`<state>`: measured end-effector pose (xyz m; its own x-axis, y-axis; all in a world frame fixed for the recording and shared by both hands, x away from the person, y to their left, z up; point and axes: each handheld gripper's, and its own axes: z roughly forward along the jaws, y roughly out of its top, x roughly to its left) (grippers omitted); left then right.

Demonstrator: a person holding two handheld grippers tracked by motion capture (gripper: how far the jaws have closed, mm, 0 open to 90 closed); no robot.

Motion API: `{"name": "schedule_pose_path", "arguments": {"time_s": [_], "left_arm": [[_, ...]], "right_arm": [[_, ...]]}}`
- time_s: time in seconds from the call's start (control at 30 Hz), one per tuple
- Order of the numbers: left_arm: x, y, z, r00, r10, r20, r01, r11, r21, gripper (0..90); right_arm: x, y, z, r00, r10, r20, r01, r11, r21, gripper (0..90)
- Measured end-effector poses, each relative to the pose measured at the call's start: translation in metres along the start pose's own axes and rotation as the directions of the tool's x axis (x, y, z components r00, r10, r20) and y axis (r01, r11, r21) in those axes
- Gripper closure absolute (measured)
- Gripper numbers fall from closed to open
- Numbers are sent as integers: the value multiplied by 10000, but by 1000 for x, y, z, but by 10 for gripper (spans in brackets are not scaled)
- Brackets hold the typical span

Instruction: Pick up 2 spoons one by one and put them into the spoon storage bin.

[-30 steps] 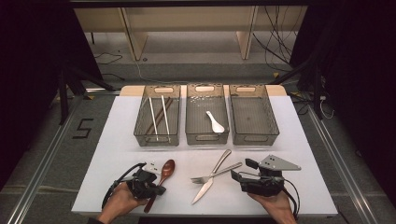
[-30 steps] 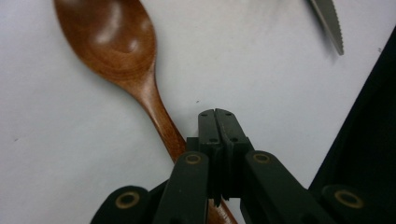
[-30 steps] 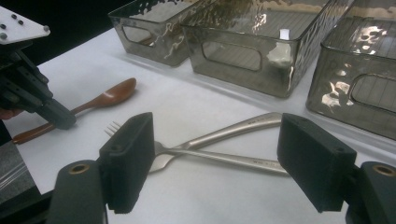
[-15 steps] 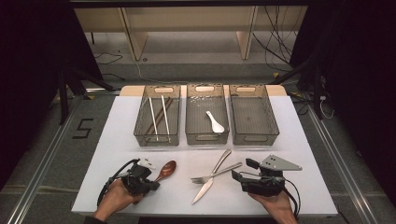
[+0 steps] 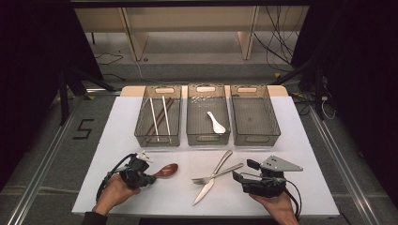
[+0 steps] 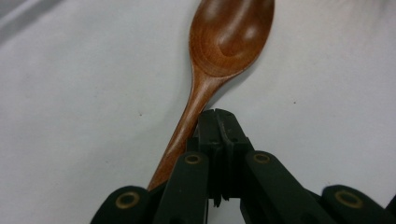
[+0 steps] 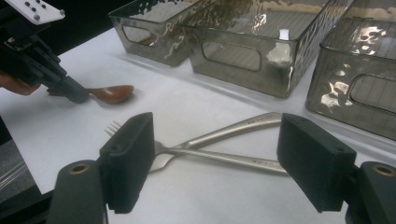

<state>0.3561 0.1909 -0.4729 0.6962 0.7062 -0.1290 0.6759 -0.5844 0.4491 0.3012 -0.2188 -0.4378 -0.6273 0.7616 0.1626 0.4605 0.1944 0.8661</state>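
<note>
White bench (image 5: 291,140) carrying three clear bins in a row along its far half: left bin (image 5: 141,133) holding two white chopsticks (image 5: 159,117) beside darker ones, middle bin (image 5: 193,123) holding a white spoon (image 5: 216,123), right bin (image 5: 270,123) with nothing seen inside. In front of the bins lie a metal fork (image 5: 217,174) and a metal knife (image 5: 211,179), crossed over one another, near the middle of the bench. The right tool (image 5: 237,177), held low at the near right edge, has its jaws well apart and grips nothing; fork and knife lie beyond its tips in the right gripper view. The left tool (image 5: 151,179), at the near left, has its jaws pressed together alongside the handle of the wooden spoon (image 6: 219,51); whether they pinch it cannot be told. The wooden spoon lies flat on the bench, bowl pointing toward the fork.
</note>
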Motion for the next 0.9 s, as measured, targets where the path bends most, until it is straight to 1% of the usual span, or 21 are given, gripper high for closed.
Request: {"name": "schedule_pose_path", "arguments": {"time_s": [0.13,0.27,0.37,0.43,0.5,0.57,0.6,0.63,0.7,0.73,0.8,0.83,0.9], "left_arm": [[2,2,0,9999,-88,-84,89,10000,31,890],[4,4,1,9996,-115,-265,117,9999,95,889],[3,5,-1,9998,-94,-160,97,9998,184,889],[2,6,-4,10000,-62,-10,62,9999,149,887],[1,8,-9,10000,17,20,-17,10000,77,882],[1,11,-13,9998,112,190,-115,9998,166,830],[1,12,-15,9995,239,194,-243,9995,191,799],[1,13,-17,9997,203,168,-205,9997,104,773],[3,16,-21,9994,281,188,-284,9995,150,709],[3,17,-23,9992,381,149,-385,9989,279,661],[4,21,-26,9992,408,-29,-406,9986,345,541],[5,23,-27,9990,426,-95,-422,9985,357,509],[7,27,-29,9985,500,-224,-487,9974,536,398]], "right_arm": [[0,0,0,10000,6,3,-6,10000,-12,285],[0,0,0,10000,0,-15,0,10000,-1,285],[0,0,0,10000,-1,-5,1,10000,-10,285],[0,0,0,10000,-4,-10,4,10000,-14,285],[0,0,-1,10000,0,-21,0,10000,-18,285],[0,0,-1,10000,-9,-31,9,10000,-18,285],[0,0,-1,10000,-14,-31,14,10000,-19,285],[0,0,-1,10000,-19,-35,19,10000,-18,286],[0,0,-1,10000,-26,-24,25,10000,-44,285],[0,1,-1,10000,-19,-16,18,10000,-77,285],[0,1,-1,10000,-19,-1,19,9999,-101,286],[0,1,-2,10000,-9,2,9,9999,-107,286],[0,1,-1,10000,-7,-3,7,9999,-104,285]]}}
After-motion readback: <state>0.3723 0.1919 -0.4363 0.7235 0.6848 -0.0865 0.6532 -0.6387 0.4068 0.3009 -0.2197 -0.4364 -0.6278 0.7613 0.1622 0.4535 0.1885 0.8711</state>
